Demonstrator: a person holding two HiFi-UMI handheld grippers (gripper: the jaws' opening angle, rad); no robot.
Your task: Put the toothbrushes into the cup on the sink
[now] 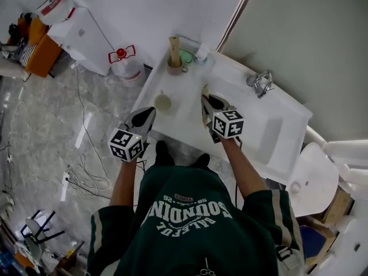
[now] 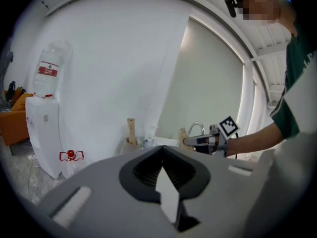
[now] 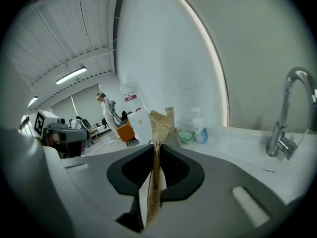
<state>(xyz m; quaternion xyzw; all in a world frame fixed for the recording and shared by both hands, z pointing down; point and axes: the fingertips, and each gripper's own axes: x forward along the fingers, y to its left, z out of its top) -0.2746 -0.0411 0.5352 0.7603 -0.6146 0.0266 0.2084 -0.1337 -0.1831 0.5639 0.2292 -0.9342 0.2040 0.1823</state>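
Note:
On the white sink counter (image 1: 187,119) stands a cream cup (image 1: 163,102). My right gripper (image 1: 205,96) hovers over the counter just right of the cup, shut on a toothbrush in a tan paper wrapper (image 3: 156,128). The wrapper stands upright between the jaws of the right gripper (image 3: 156,148) and pokes out past the tips (image 2: 184,136). My left gripper (image 1: 148,115) is at the counter's front edge, just below and left of the cup. In its own view the left gripper (image 2: 161,150) has its jaws together, with nothing held that I can see. The cup is hidden in both gripper views.
A wooden holder (image 1: 174,53), a green soap dish (image 1: 187,57) and a small bottle (image 1: 201,53) stand at the back of the counter. The faucet (image 1: 261,84) and basin (image 1: 270,128) lie to the right. A water dispenser (image 1: 86,30) and a water jug (image 1: 123,62) stand on the floor to the left.

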